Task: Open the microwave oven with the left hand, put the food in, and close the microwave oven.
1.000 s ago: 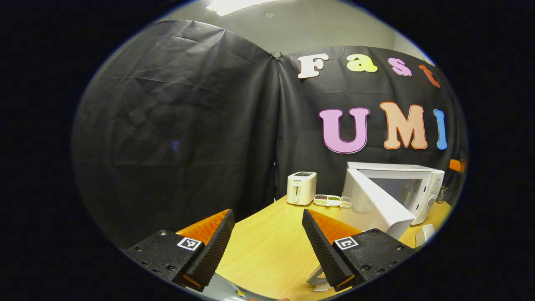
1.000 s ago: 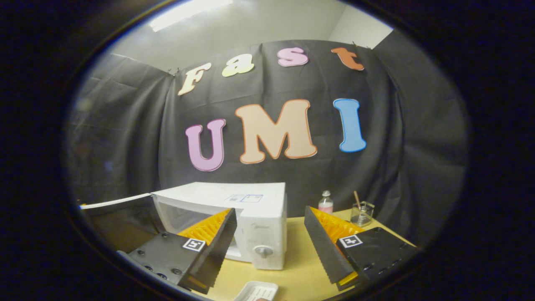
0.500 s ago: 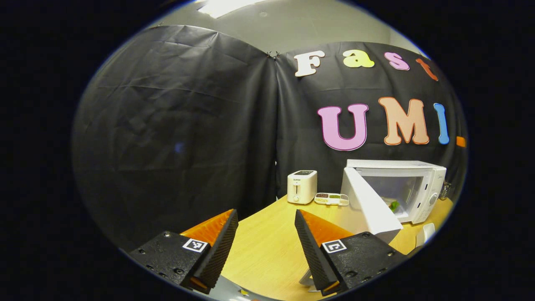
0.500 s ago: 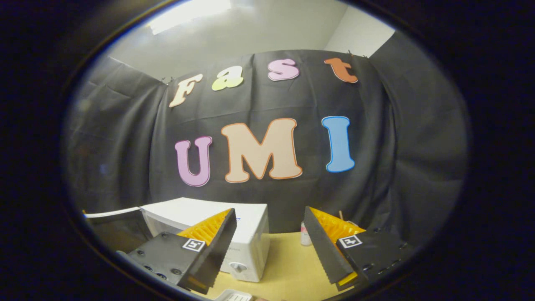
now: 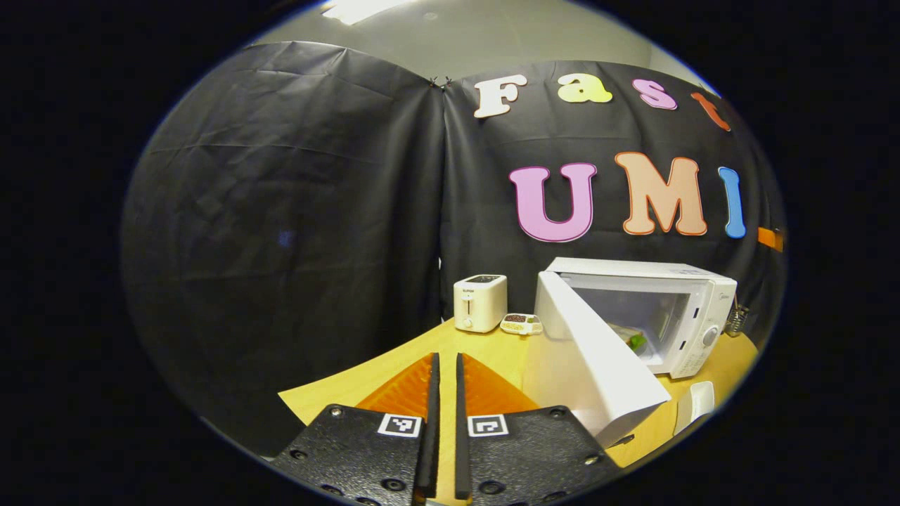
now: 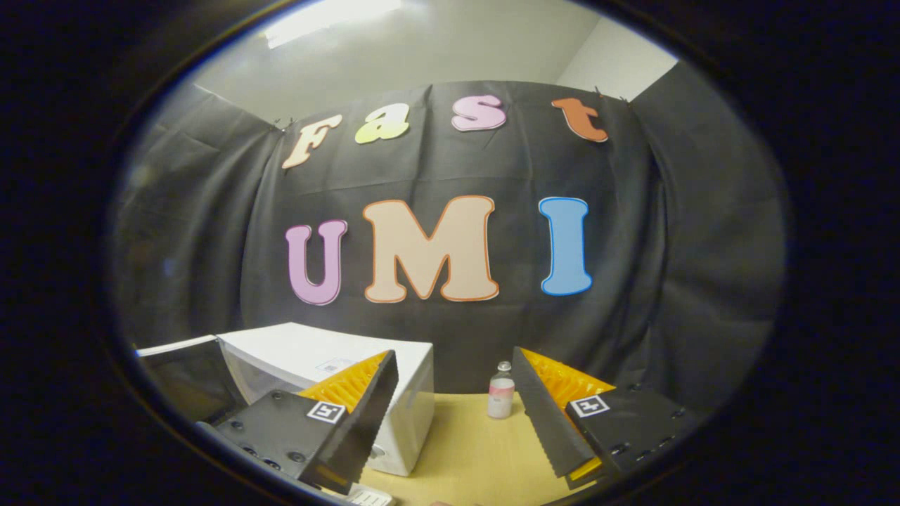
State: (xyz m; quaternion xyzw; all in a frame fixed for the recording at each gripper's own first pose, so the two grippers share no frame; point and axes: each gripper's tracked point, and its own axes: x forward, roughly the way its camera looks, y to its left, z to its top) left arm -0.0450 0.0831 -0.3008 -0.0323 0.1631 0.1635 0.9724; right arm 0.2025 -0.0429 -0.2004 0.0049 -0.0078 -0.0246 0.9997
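In the left gripper view the white microwave [image 5: 661, 302] stands at the right of the wooden table [image 5: 383, 369]. Its door [image 5: 598, 365] is swung wide open toward me. Food with a green bit [image 5: 635, 341] lies inside the cavity. My left gripper [image 5: 444, 414] is shut with nothing between its fingers, low over the table and well short of the door. In the right gripper view my right gripper [image 6: 453, 422] is open and holds nothing. The microwave [image 6: 330, 355] sits behind its left finger [image 6: 365, 414], with the open door [image 6: 179, 372] at the far left.
A white toaster [image 5: 480, 302] and a small dish of food [image 5: 521, 323] stand at the back of the table, left of the microwave. A white object [image 5: 692, 404] lies near the table's right front. A small pink bottle [image 6: 500, 399] stands right of the microwave.
My left gripper has closed from wide open to shut and drawn back a little from the door. The right gripper has swung right, so the microwave sits further left in its view.
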